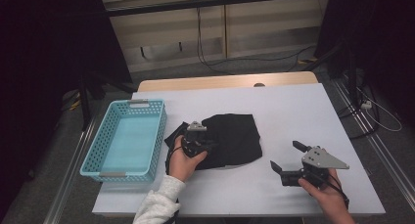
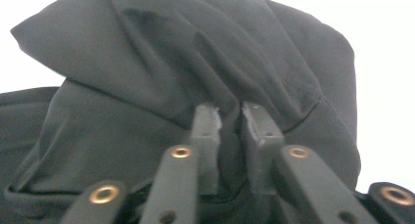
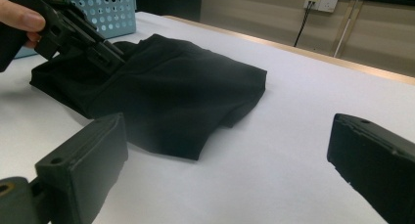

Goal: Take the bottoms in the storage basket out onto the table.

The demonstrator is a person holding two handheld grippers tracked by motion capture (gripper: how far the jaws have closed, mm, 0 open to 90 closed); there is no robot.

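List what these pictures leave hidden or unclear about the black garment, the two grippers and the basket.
- Black garment: what kind it is; folds hide its shape in every view.
- Left gripper: high view, fingertips lost against the dark cloth; the left gripper view shows cloth pinched between them.
- Blue basket: right gripper view, cut by the top edge.
- Right gripper: right gripper view, jaw bases cut off.

A plain black folded cloth garment [image 1: 234, 138] lies mid-frame on the white table surface [image 1: 293, 111], whose far edge shows pale wood. At left, a light turquoise plastic basket [image 1: 95, 158] has a pattern of small holes and grey handles. At lower left, a speckled white-grey sleeve [image 1: 159, 204].
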